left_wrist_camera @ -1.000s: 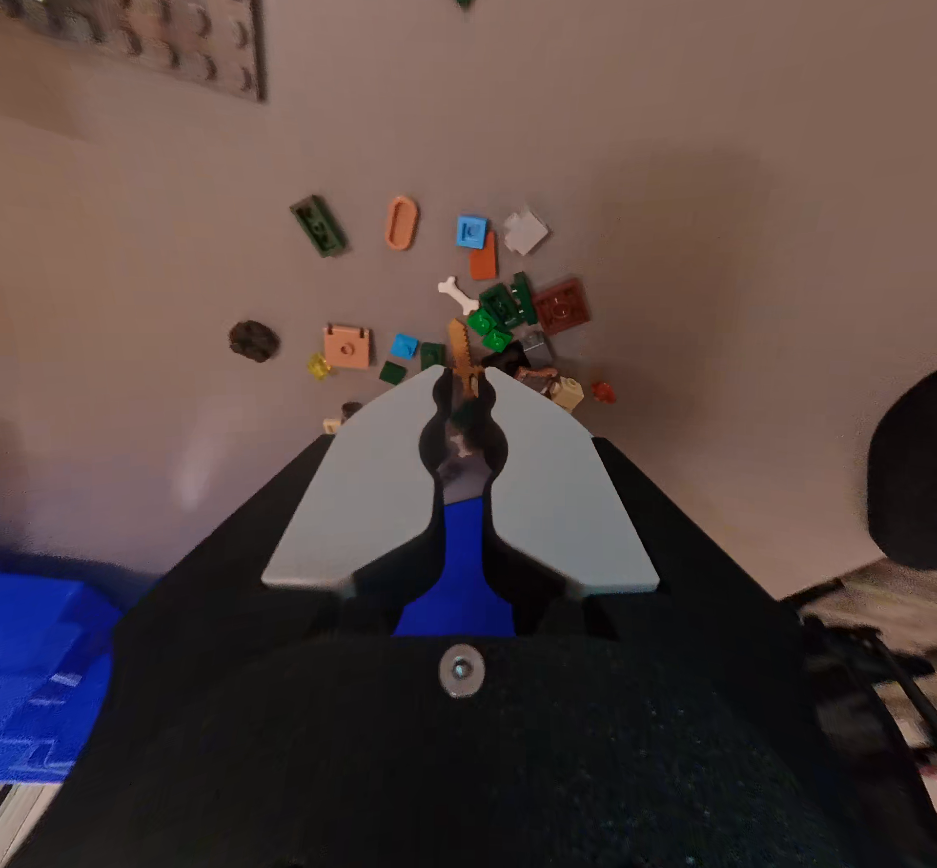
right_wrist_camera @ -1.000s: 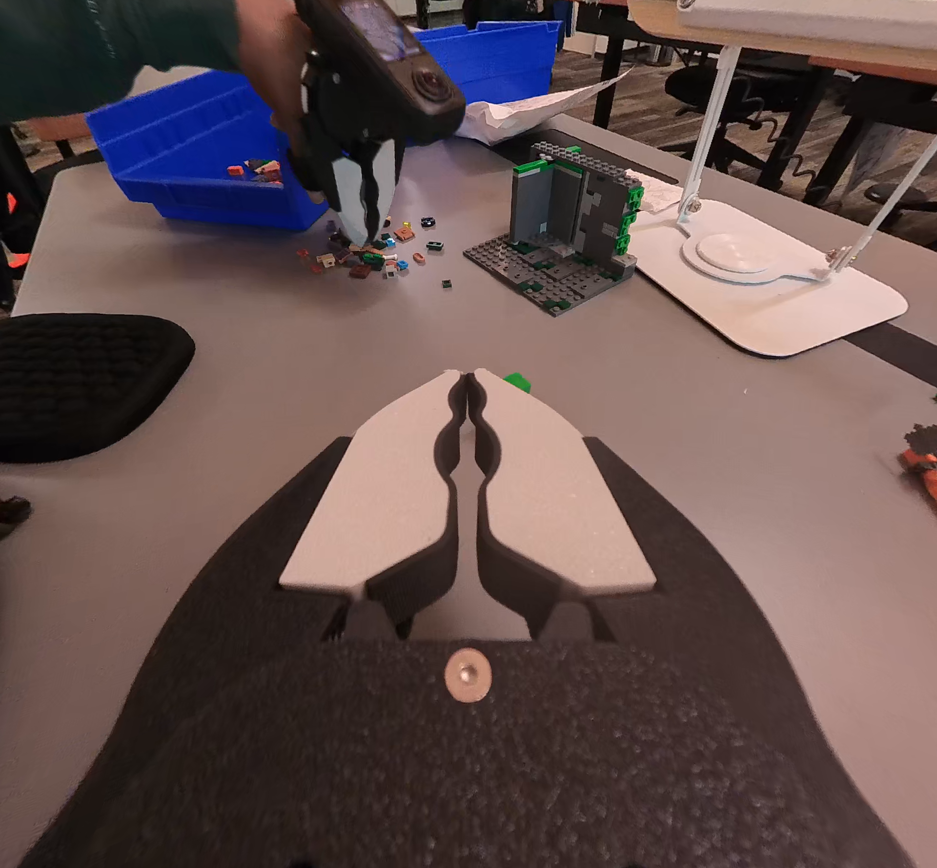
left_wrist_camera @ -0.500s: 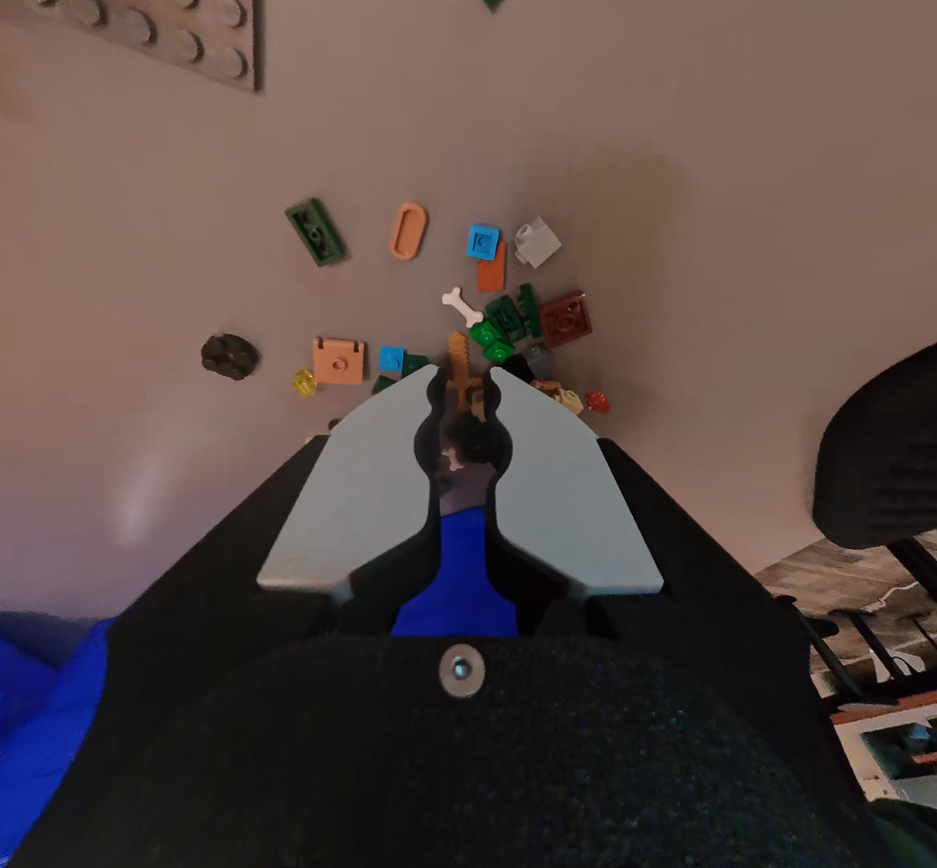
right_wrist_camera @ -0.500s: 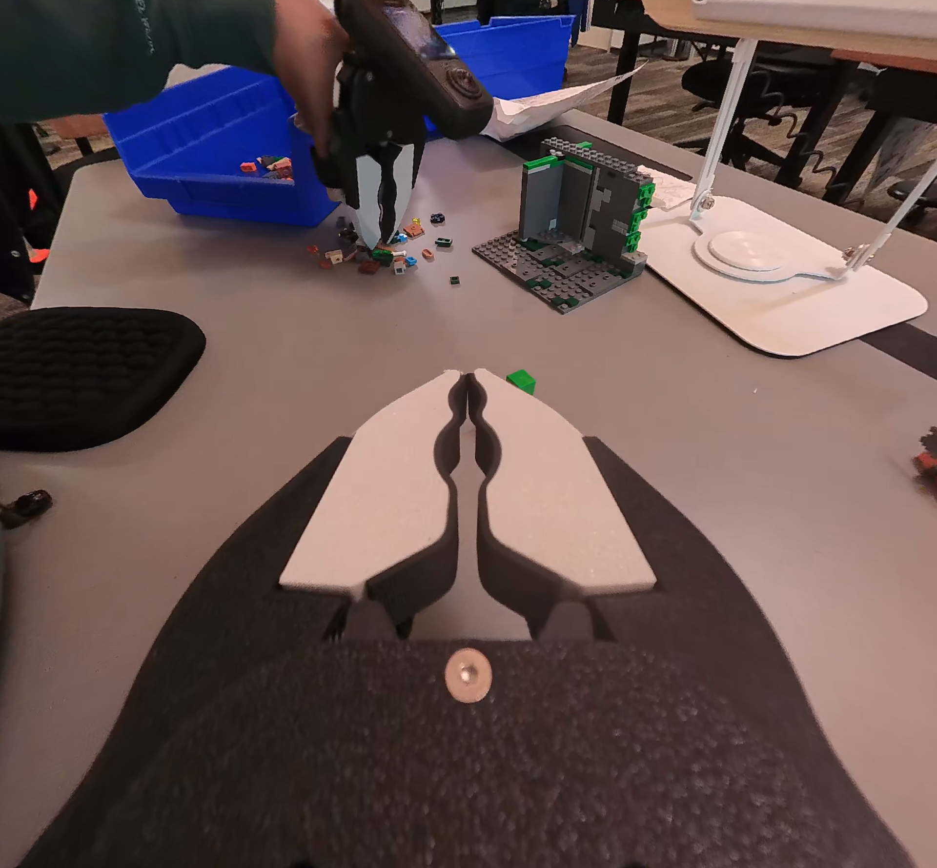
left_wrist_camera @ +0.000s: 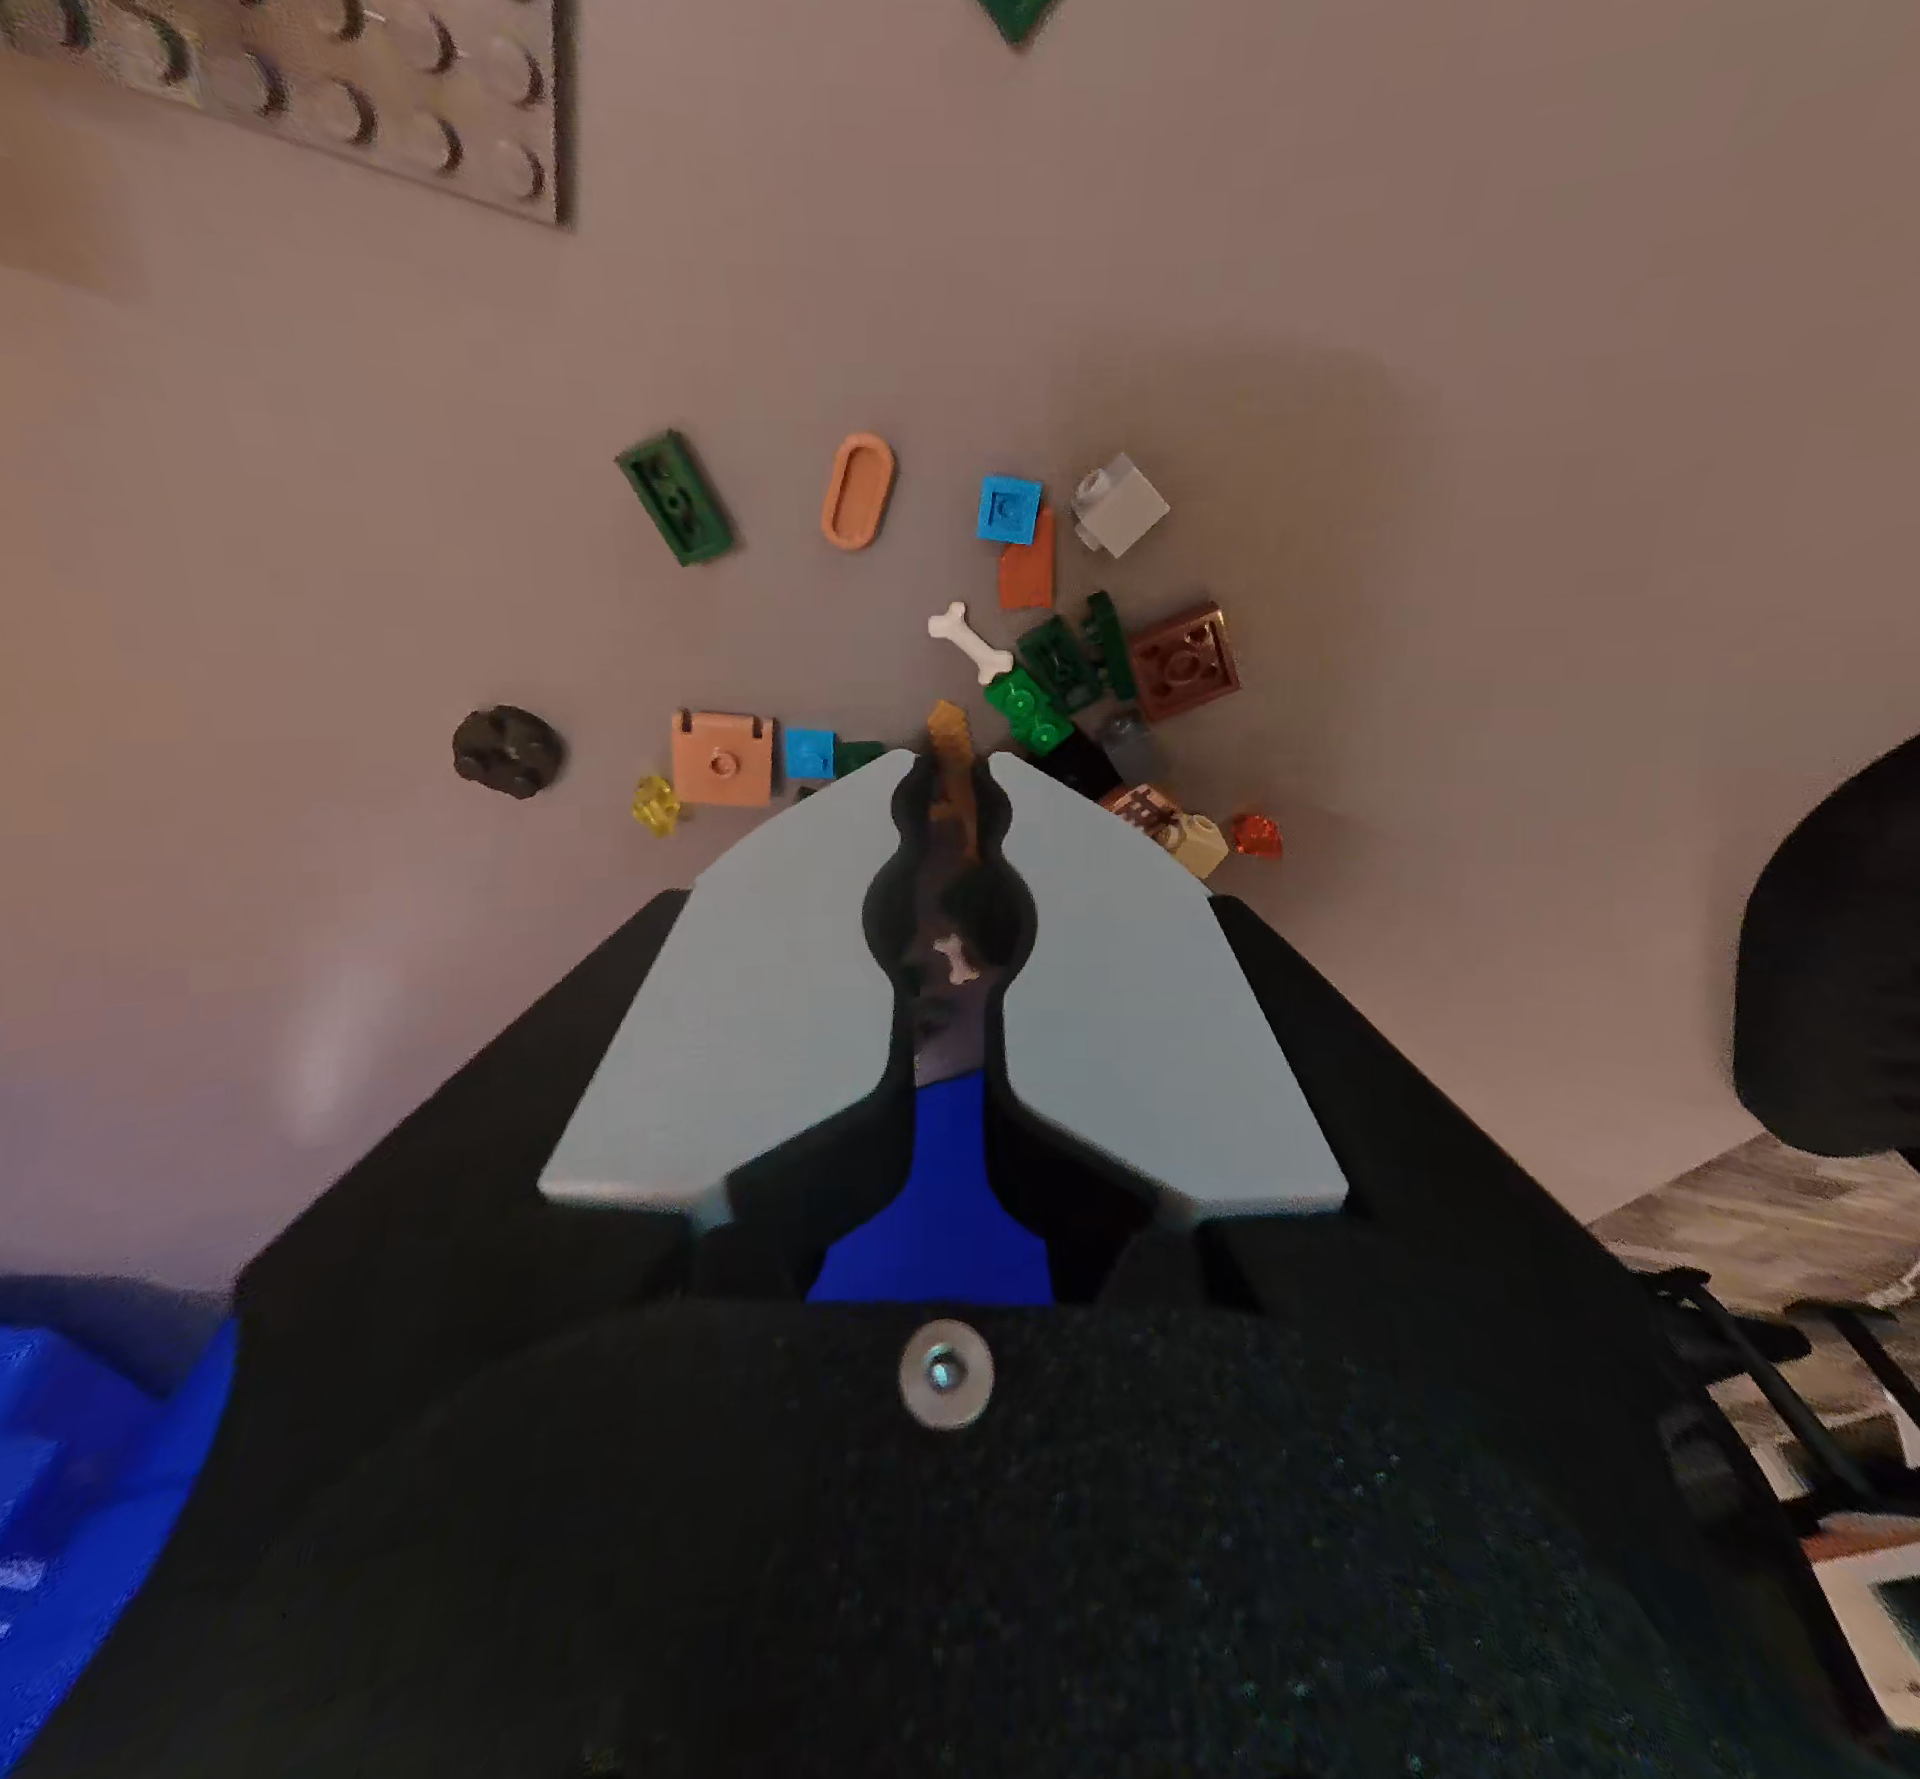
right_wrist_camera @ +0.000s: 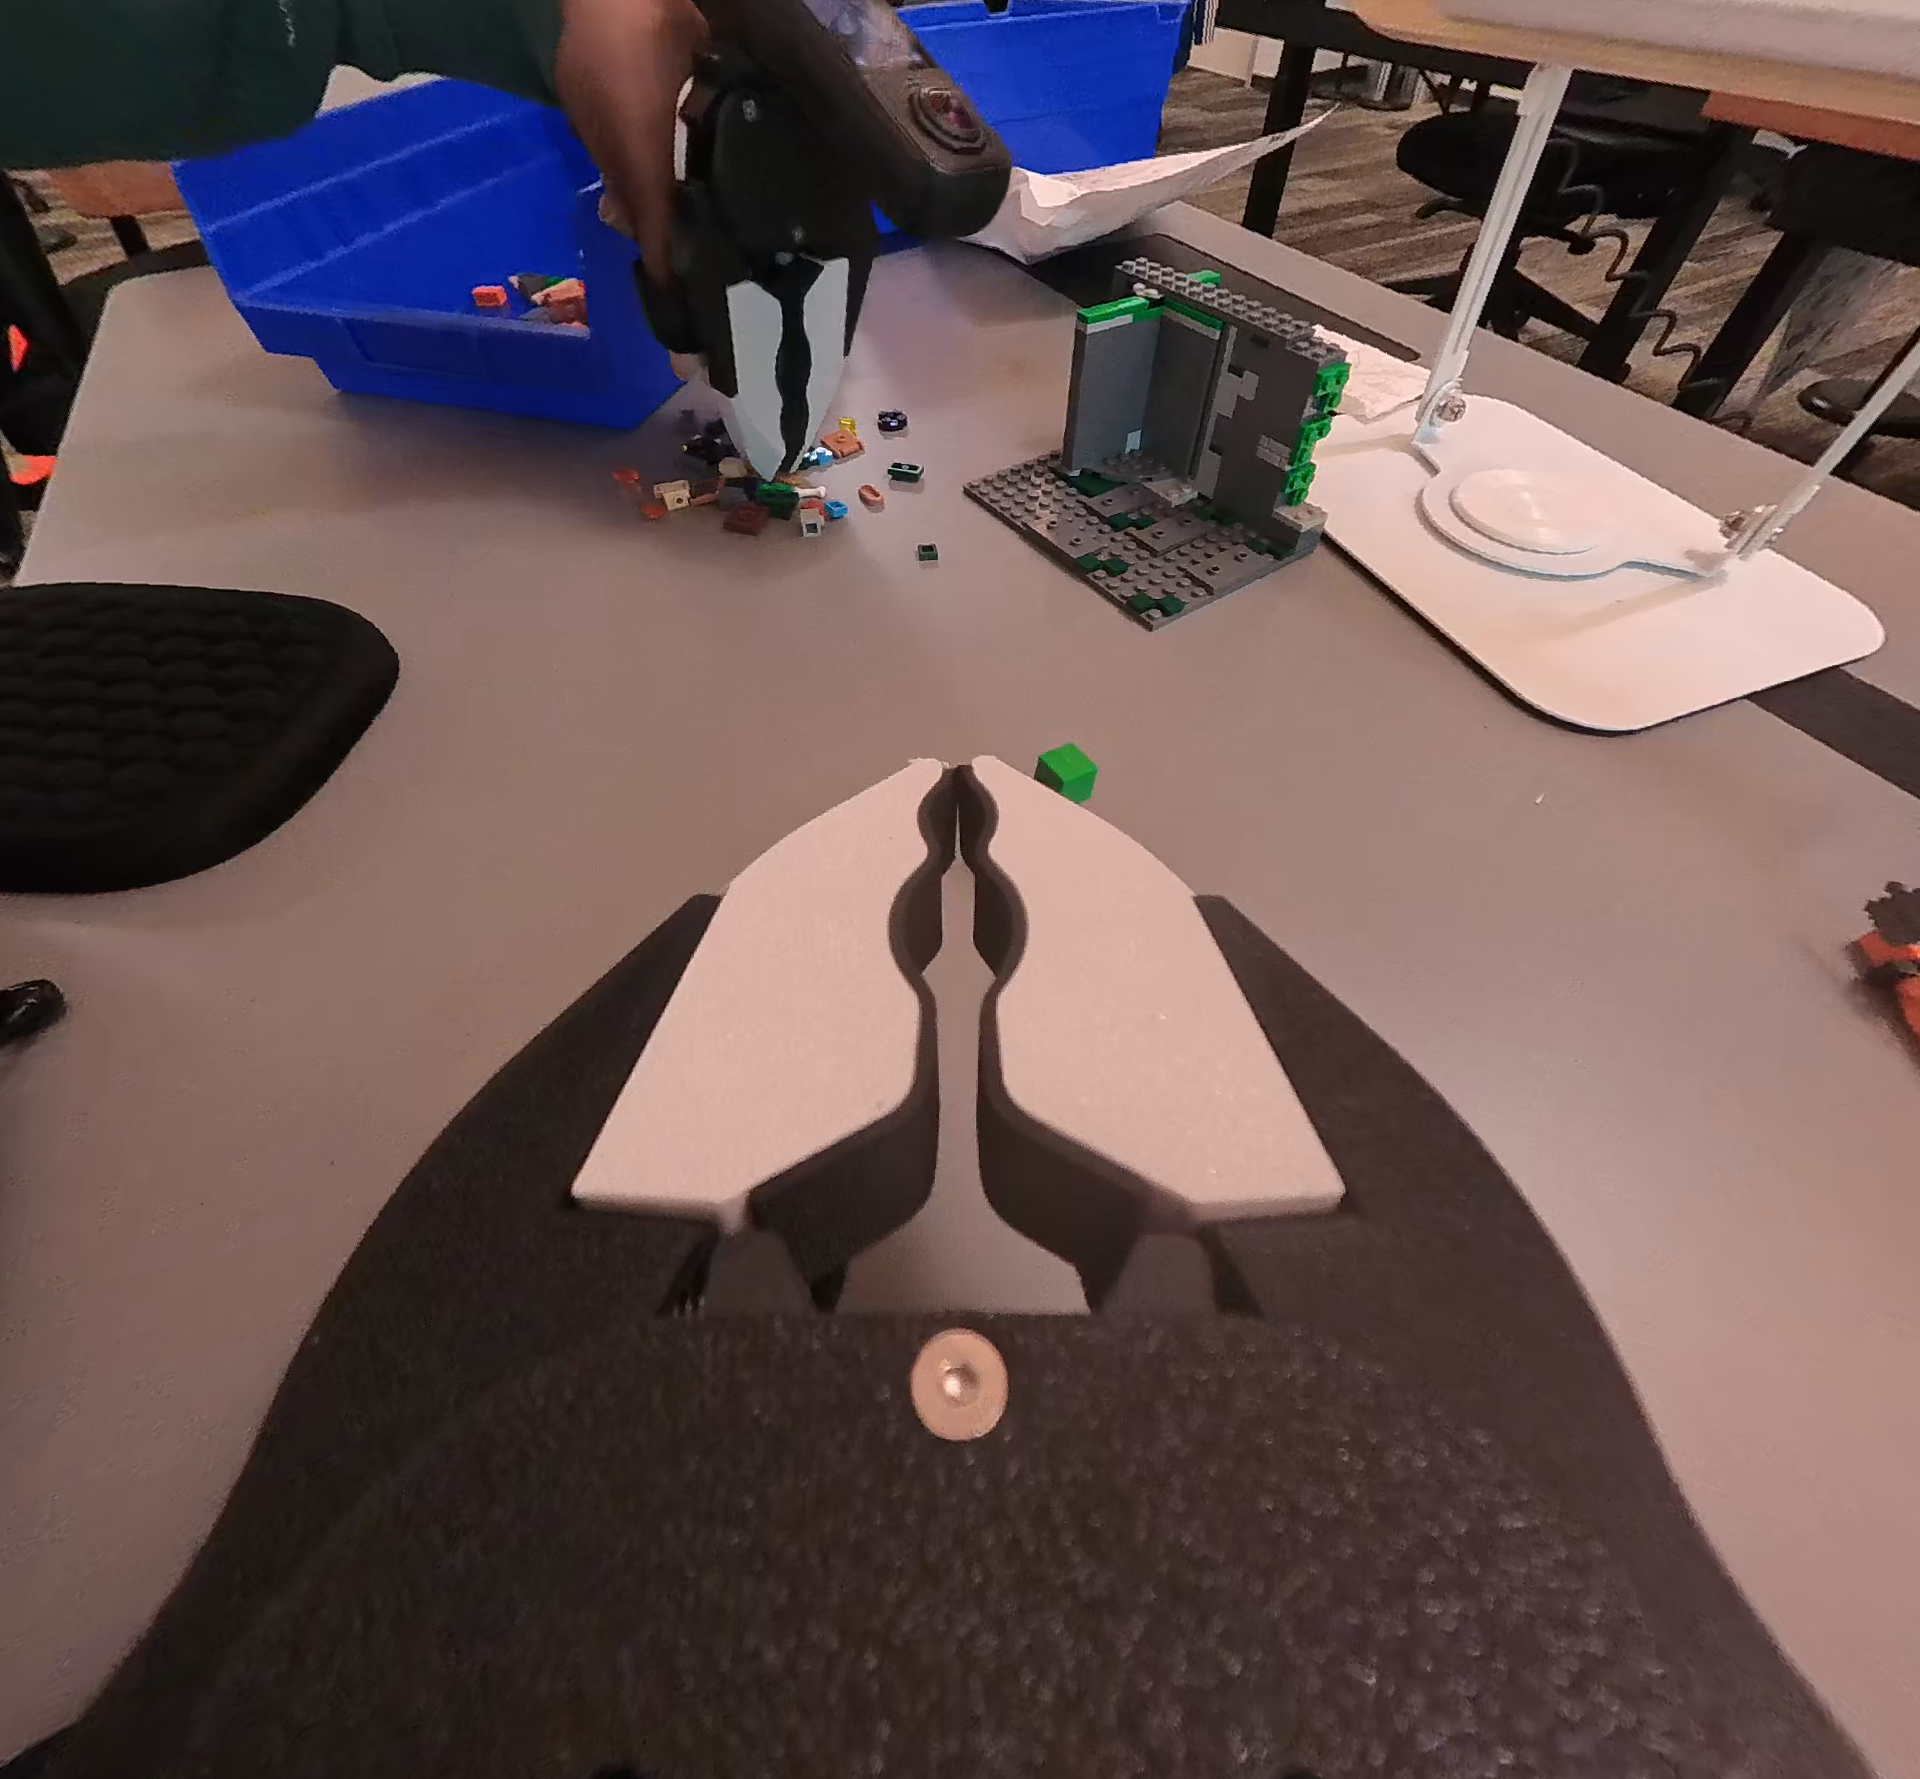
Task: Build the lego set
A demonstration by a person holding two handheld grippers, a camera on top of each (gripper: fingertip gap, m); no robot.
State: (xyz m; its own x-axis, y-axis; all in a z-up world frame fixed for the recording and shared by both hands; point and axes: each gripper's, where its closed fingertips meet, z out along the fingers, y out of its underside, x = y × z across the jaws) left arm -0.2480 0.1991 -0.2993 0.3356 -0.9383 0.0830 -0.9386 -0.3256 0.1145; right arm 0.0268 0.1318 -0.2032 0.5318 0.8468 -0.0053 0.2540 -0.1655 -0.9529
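Observation:
My left gripper points down into a pile of small loose lego pieces on the grey table. Its jaws are closed to a narrow gap around a golden sword-shaped piece, which lies on the table. The right wrist view shows this gripper held by a hand, with its tips in the pile. My right gripper is shut and empty, low over the table. A small green brick sits just right of its tips. The grey and green lego build stands beyond on its baseplate.
A blue bin holding a few pieces stands behind the pile. A black padded rest lies at the left. A white lamp base is right of the build. An orange and black lego piece is at the right edge. One gripper's finger ends stand about 30 centimeters off the other's.
My left gripper's jaws have narrowed around the golden sword piece, and it has shifted slightly over the pile. My right gripper stays shut and has drifted a little.

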